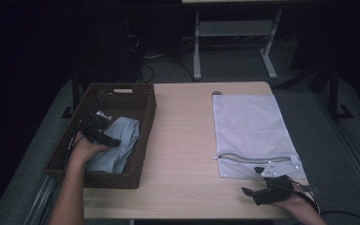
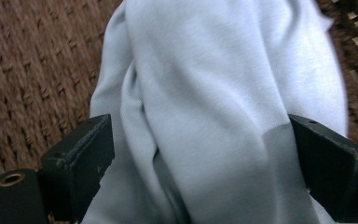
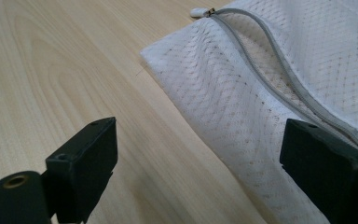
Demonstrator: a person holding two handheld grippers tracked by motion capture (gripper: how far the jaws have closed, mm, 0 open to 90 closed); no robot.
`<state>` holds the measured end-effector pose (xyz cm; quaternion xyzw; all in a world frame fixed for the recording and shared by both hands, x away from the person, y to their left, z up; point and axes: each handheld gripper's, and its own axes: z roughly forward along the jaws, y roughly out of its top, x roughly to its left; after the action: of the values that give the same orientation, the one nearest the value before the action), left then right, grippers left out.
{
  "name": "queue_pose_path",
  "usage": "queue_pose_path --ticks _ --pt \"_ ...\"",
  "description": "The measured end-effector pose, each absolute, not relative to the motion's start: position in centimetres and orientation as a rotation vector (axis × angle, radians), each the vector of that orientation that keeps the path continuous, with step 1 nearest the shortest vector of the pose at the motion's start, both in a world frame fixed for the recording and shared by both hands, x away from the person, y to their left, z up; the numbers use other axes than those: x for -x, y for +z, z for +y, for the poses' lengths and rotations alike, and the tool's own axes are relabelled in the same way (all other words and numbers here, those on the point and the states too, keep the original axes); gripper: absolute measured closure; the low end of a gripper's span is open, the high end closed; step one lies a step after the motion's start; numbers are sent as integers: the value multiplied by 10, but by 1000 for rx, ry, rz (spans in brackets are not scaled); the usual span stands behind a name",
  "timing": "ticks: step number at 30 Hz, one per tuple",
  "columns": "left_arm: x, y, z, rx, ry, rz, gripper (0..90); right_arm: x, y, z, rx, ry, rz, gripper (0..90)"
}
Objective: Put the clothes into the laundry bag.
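Note:
A pale blue garment (image 1: 116, 145) lies crumpled in a dark woven basket (image 1: 122, 92) at the table's left. My left gripper (image 1: 104, 137) is down in the basket, open, its jaws straddling a fold of the garment (image 2: 205, 107) without closing on it. A white mesh laundry bag (image 1: 251, 129) lies flat at the right, its grey zipper (image 1: 251, 158) running along the near end with the pull (image 3: 200, 11) at the left. My right gripper (image 1: 253, 193) hovers open just in front of the bag's near left corner (image 3: 186, 74), nothing between its jaws.
The light wooden table (image 1: 183, 140) has bare surface between basket and bag. The basket's woven floor (image 2: 32, 70) shows left of the garment. Beyond the far edge stand a white metal frame (image 1: 234, 42) and cables on a dark floor.

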<state>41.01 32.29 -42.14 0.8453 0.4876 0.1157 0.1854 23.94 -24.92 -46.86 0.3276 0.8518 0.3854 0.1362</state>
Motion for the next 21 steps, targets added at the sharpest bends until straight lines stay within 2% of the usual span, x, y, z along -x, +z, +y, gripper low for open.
queue_pose_path --ticks 4,11,17,19,20,21 --pt "-412 -429 326 -2394 307 1415 96 -239 -469 -248 -943 1112 2469 105" --pt "-415 -438 332 -2334 182 1458 95 -237 -469 -247 -916 1093 2484 106" --pt "-415 -439 331 -2338 159 1436 106 -238 -470 -245 -903 1082 2498 113" --pt "-414 -437 330 -2335 140 1402 143 -237 -470 -244 -904 1083 2499 115" --pt "-413 -436 329 -2345 139 1393 218 -237 -470 -244 -901 1082 2500 115" --pt "-413 -436 328 -2348 140 1391 230 -237 -470 -244 -900 1081 2500 116"
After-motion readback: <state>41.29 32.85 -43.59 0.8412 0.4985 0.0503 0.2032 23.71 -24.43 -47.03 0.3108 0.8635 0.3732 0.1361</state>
